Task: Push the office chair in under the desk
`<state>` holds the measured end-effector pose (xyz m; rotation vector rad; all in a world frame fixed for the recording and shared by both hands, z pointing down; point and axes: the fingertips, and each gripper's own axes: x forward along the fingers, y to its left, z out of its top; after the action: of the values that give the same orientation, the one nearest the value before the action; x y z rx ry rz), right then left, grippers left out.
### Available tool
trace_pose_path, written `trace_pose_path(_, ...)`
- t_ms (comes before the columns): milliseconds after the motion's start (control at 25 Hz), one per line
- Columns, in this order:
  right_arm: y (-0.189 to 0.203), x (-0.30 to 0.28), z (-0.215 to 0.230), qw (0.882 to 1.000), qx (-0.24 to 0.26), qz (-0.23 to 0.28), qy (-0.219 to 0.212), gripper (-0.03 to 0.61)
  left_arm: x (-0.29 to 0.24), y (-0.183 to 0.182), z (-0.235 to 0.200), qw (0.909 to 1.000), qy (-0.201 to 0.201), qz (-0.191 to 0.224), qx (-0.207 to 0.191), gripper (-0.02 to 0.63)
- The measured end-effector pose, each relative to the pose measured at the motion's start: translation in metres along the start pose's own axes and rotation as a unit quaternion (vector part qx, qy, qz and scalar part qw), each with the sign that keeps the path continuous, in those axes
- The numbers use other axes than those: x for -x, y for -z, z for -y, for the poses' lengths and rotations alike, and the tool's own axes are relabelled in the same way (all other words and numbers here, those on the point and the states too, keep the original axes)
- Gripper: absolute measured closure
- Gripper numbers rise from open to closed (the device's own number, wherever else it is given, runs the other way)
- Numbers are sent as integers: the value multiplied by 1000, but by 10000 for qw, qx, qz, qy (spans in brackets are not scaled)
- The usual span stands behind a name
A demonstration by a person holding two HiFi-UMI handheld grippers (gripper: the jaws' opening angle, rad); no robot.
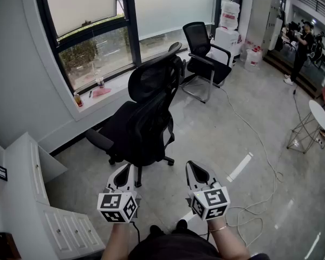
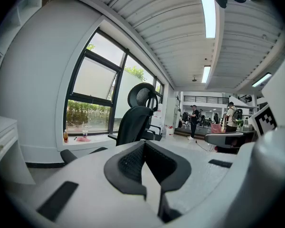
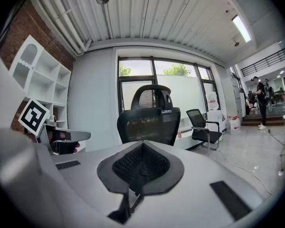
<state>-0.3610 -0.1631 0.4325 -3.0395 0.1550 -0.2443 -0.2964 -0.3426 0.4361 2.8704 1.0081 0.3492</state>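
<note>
A black mesh office chair [image 1: 143, 110] with a headrest stands on the grey floor, its back turned toward me and its seat toward the window wall. It shows again in the left gripper view as the office chair [image 2: 133, 120] and in the right gripper view as the office chair [image 3: 149, 120]. My left gripper [image 1: 124, 169] and right gripper [image 1: 194, 167] hover side by side just short of the chair's back, both shut and empty, touching nothing. No desk shows clearly; a white shelf unit [image 1: 32, 199] stands at the lower left.
A second black chair [image 1: 206, 58] on a metal sled frame stands farther back by the window. A white cable [image 1: 260, 156] snakes across the floor at right. A round white side table [image 1: 317, 118] is at the right edge. A person [image 1: 302, 50] stands far off.
</note>
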Motion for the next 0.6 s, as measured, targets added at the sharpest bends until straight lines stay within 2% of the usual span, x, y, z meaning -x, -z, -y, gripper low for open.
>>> trace_pose_path(320,0,6,13,10000,-52,-7,-9,575,-4,-1,7,9999,-93,-19,-79,604)
trace_pose_path(600,-3,-1,31,9999,-69,60,-75,574,-14,0,2,9991,-328,-117,-243,603)
